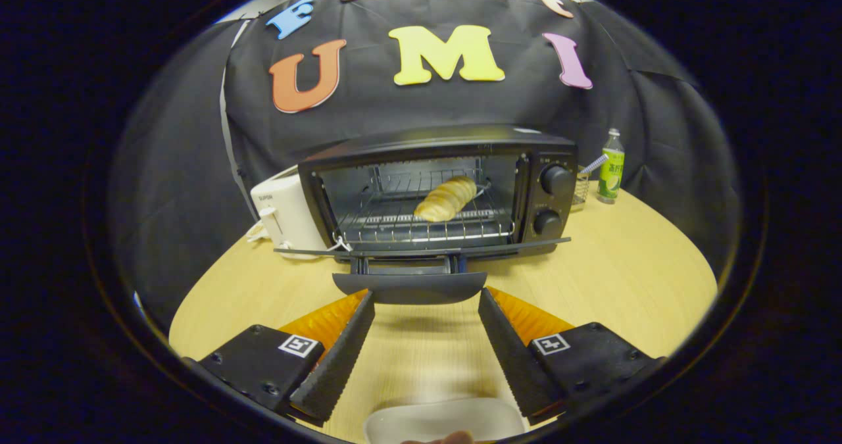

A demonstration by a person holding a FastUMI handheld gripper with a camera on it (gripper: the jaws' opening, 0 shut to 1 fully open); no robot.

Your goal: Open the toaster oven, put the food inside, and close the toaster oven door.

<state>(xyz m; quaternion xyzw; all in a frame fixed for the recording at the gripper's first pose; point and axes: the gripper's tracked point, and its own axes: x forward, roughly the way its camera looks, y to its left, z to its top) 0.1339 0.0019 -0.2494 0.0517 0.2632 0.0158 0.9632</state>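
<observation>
Gripper [426,299] at bottom centre of frame, fingers spread wide, nothing between them but bare table. Finger [335,358] faces are ribbed and wedge-shaped, each backed by a flat block carrying a square marker tag.

Oven [437,191] sits mid-frame on the table [631,266], a boxy dark metal shell with rounded top edges. Door [421,250] is dropped fully flat, its curved handle [409,287] lying just ahead of the fingertips and roughly between them; contact can't be judged. Two round knobs [556,179] are stacked on the right panel.

Inside the oven: wire rack [421,223], thin chrome bars, with the bread [447,198] lying on it right of centre. The bread is a long ridged golden roll, angled so its far end points up and right.

Table is pale wood grain, round-edged, smooth.

Left of the oven, touching or just beside it: a white plastic appliance [284,214] with rounded corners and a side lever.

Right of the oven: a small wire basket [580,191] holding something thin with a pale end, can't tell what. Just past that, a clear bottle [611,168] with green label and white cap, upright.

Bottom centre, below the fingers: a white dish [444,421] with a smooth rounded rim; part of it is cut off. A fingertip [444,438] sits at its near edge.
</observation>
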